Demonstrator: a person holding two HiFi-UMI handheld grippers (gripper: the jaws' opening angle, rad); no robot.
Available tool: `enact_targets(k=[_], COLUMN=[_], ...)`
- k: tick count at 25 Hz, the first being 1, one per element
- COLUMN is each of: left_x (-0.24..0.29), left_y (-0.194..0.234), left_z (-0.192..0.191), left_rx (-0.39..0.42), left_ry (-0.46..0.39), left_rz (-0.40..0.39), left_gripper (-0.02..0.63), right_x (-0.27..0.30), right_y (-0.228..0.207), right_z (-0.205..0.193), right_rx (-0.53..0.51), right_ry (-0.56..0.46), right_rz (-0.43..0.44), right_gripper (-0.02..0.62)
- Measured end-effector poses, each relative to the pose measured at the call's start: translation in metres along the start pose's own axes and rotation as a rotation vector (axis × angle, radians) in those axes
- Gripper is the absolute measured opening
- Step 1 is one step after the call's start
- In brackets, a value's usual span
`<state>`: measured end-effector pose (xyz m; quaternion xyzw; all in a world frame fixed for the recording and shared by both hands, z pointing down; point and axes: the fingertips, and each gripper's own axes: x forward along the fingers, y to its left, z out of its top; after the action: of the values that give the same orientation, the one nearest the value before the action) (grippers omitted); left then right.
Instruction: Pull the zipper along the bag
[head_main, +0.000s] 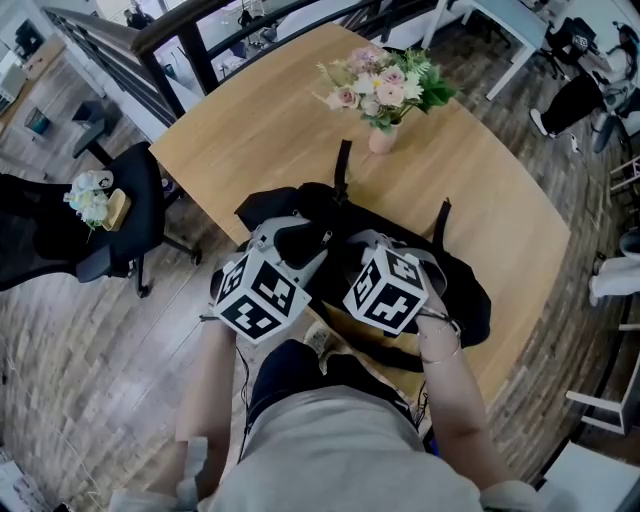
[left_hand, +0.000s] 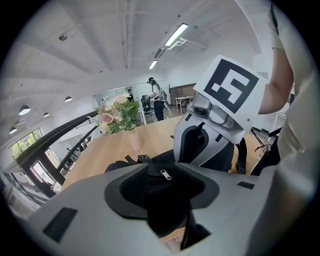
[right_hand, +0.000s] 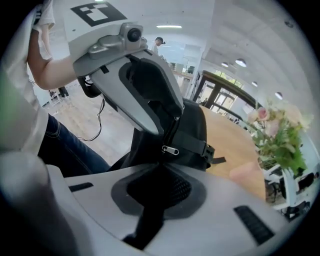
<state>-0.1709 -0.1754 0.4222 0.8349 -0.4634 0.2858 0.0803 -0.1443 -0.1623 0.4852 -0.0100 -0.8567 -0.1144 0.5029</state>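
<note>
Black cloth marks the bag (head_main: 460, 290), which lies across the near part of the wooden table (head_main: 260, 120) in the head view. The left gripper (head_main: 300, 240) and right gripper (head_main: 372, 245) sit side by side on top of it. Flowers (head_main: 385, 90) stand beyond the bag at twelve o'clock, and a chair (head_main: 120, 220) is off the table at nine.

In the left gripper view the jaws stand wide, yet a thick fold of the bag fills the gap and the pads press on it. The silver zipper pull (left_hand: 166, 174) lies just past the tips at twelve o'clock, with the right gripper behind it at one.

In the right gripper view the jaws are nearly together, pinching a narrow black strip of the bag. The zipper pull sits just beyond the tips at twelve; whether the strip is its tab I cannot tell. The zip line runs on toward twelve, straight under the left gripper. So the right gripper looks best placed to pull, and the left one is likely in its way.
</note>
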Motion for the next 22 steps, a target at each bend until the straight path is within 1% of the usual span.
enact_targets(k=[3,5,8,10,12,13,14,17,18,19,20,21,22], left_x=[-0.002,0.0,0.005,0.007,0.007,0.007,0.007,0.01,0.012,0.014,0.015,0.016,0.018], left_y=[0.0,0.0,-0.003,-0.004,0.0,0.003,0.005,0.002,-0.001,-0.004,-0.008,-0.011,-0.013], left_z=[0.011,0.017,0.018,0.019,0.024,0.028,0.032,0.035,0.032,0.027,0.023,0.02,0.018], left_rx=[0.021,0.044,0.071,0.06,0.039,0.036,0.04,0.088,0.113,0.14,0.166,0.189,0.207], left_ry=[-0.012,-0.005,0.036,0.059,0.07,0.07,0.069,0.105,0.13,0.154,0.176,0.195,0.212], left_rz=[-0.007,-0.023,-0.076,-0.121,-0.157,-0.167,-0.18,-0.256,-0.286,-0.316,-0.346,-0.374,-0.4], left_gripper=[0.176,0.176,0.176,0.169,0.164,0.135,0.117,0.117,0.12,0.144,0.184,0.204,0.204], right_x=[-0.014,-0.023,-0.037,-0.043,-0.044,-0.044,-0.044,-0.044,-0.045,-0.045,-0.045,-0.045,-0.045], right_y=[-0.004,-0.007,-0.009,-0.009,-0.007,-0.005,-0.004,-0.004,-0.005,-0.005,-0.004,-0.003,-0.002], right_z=[0.005,0.008,0.014,0.015,0.014,0.014,0.014,0.013,0.012,0.012,0.012,0.012,0.011], right_rx=[-0.014,-0.045,-0.12,-0.165,-0.193,-0.202,-0.21,-0.23,-0.236,-0.245,-0.257,-0.272,-0.288], right_ry=[-0.066,-0.103,-0.145,-0.163,-0.174,-0.177,-0.18,-0.181,-0.182,-0.181,-0.18,-0.176,-0.171], right_rz=[-0.082,-0.144,-0.24,-0.279,-0.285,-0.28,-0.275,-0.282,-0.285,-0.285,-0.281,-0.277,-0.274], right_gripper=[0.029,0.028,0.028,0.026,0.026,0.026,0.026,0.026,0.026,0.026,0.026,0.026,0.026])
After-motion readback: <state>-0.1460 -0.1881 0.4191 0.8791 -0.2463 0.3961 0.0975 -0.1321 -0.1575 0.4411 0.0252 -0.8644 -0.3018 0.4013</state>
